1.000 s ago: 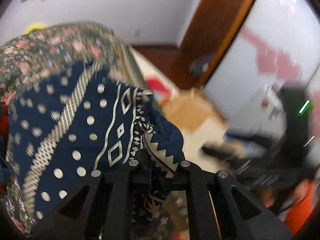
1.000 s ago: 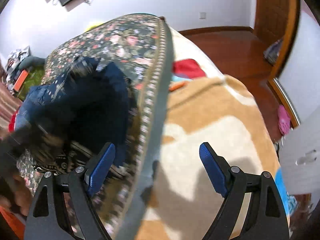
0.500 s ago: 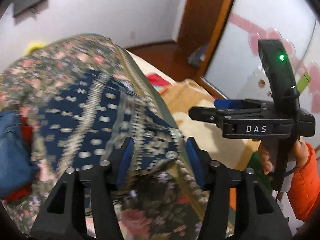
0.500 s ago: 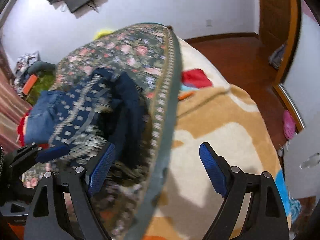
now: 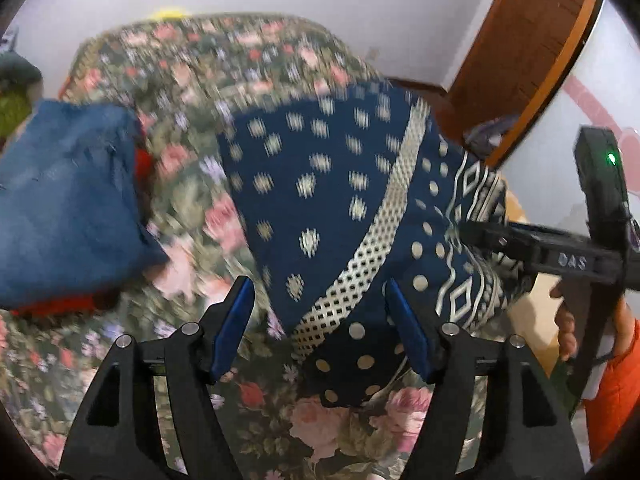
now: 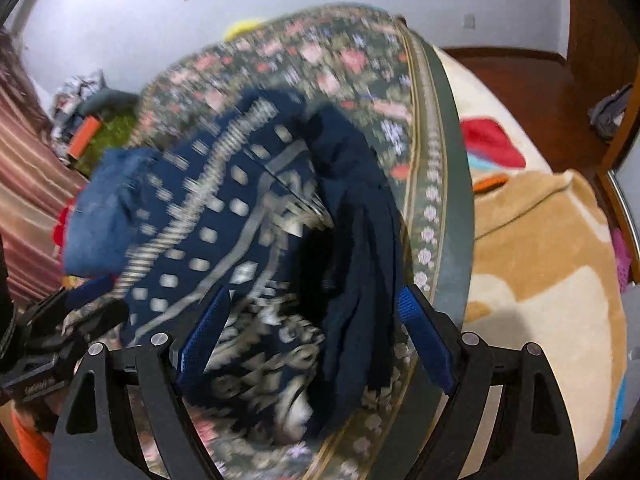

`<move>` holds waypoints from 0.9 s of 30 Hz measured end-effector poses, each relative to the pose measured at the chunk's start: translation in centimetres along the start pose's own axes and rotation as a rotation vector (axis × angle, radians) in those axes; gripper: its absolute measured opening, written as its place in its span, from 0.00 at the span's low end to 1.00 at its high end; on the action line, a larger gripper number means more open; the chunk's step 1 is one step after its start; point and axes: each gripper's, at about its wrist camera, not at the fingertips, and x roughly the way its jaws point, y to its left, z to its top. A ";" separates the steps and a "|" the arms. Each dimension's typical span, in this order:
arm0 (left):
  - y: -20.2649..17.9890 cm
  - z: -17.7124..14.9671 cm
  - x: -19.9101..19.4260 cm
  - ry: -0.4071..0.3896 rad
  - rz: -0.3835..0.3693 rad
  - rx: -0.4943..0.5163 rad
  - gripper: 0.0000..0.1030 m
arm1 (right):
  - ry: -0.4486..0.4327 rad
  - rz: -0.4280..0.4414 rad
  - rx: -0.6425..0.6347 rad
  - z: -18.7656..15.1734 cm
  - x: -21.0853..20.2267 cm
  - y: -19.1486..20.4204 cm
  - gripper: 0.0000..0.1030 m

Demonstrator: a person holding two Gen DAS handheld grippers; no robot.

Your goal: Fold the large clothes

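A: Start close in. What are the tools doing?

B: The left tool (image 5: 320,320) has its jaws opening, with the near hem of the navy patterned garment (image 5: 340,208) lying between the blue pads (image 5: 236,320), neither pad pressing on it. The right tool (image 6: 316,336) stands wide over the dark bunched end of the same garment, nothing pinched.

A: And where does the garment sit?

B: On the floral bedcover (image 5: 192,80), near its trimmed edge, part folded and part heaped. A folded blue denim piece (image 5: 64,200) lies beside it, further off.

A: How will it handle?

B: Judging by the drape, it's soft and light, with no stiffness; it will sag and slide against itself. I'd take it at corners or a hem, one tool on each, pinching a single layer edge. The bunched end looks thick, so a grip there could catch several layers.
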 end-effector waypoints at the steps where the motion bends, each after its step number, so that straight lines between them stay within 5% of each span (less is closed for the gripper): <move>1: -0.1 -0.5 0.6 0.003 0.004 0.001 0.71 | 0.016 0.008 0.002 -0.3 0.6 -0.4 0.81; 6: -0.4 -1.9 0.7 -0.030 0.009 0.016 0.78 | 0.035 -0.001 0.011 -2.0 0.6 -2.4 0.95; 14: 0.6 -0.8 -1.6 -0.084 0.068 0.033 0.78 | 0.023 -0.005 -0.020 -1.6 -1.9 -3.0 0.95; 19: 2.7 1.7 -0.7 -0.069 0.014 -0.053 0.78 | -0.037 0.078 -0.012 0.8 -2.0 -2.0 0.95; 27: 5.8 3.7 4.5 0.044 -0.225 -0.279 0.85 | 0.081 0.183 0.096 2.9 3.6 -3.4 0.97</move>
